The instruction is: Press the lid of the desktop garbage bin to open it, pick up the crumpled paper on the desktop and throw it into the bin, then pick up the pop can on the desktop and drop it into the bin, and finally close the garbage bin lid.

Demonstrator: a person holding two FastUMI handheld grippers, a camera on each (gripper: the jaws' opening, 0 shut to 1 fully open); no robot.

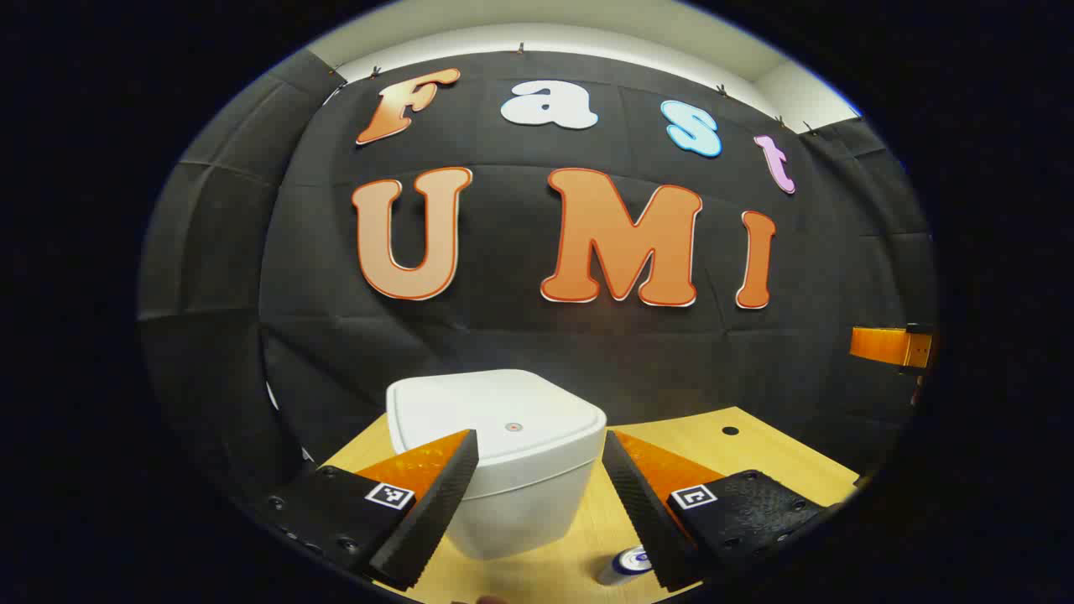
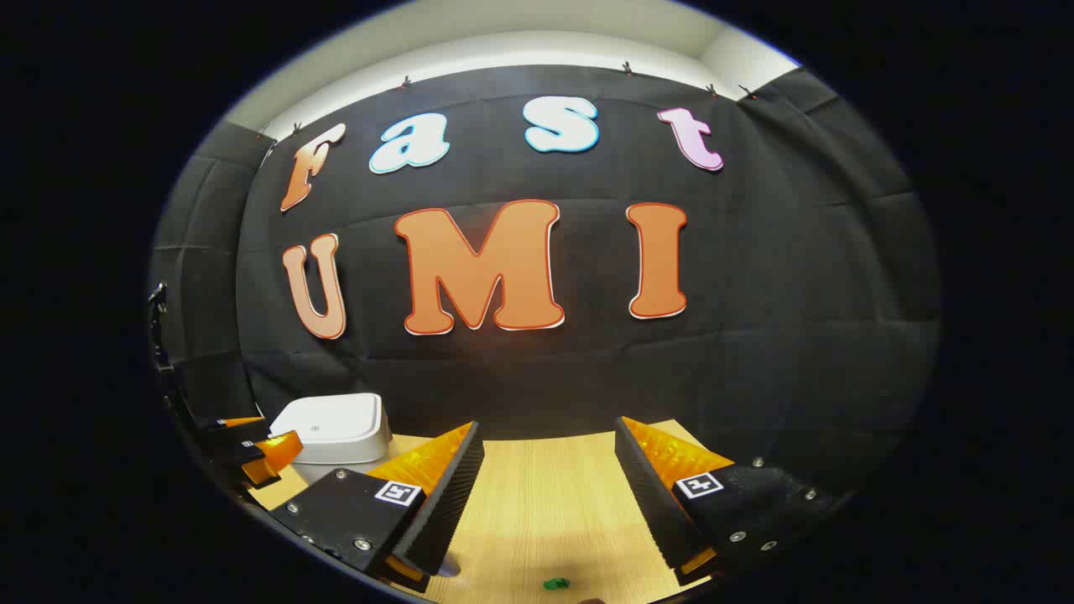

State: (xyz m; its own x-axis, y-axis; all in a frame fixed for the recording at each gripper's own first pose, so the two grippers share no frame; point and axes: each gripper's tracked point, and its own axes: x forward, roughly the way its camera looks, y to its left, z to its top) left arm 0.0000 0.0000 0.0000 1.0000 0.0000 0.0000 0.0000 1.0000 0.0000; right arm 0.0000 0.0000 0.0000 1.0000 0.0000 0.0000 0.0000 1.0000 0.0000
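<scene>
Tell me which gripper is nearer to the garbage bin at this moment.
Left. The left gripper hangs open right in front of the garbage bin, which sits between its fingers in its own view. The right gripper is open, off to the side, the bin far at its left.

My left gripper (image 1: 541, 503) and right gripper (image 2: 550, 503) look alike — ridged wedge fingers on black screwed plates, each plate carrying a small square black-and-white marker.

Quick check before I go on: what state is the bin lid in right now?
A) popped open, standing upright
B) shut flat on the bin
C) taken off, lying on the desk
B: in the left gripper view the white lid sits flat on the bin, with the open left gripper in front of it.
</scene>
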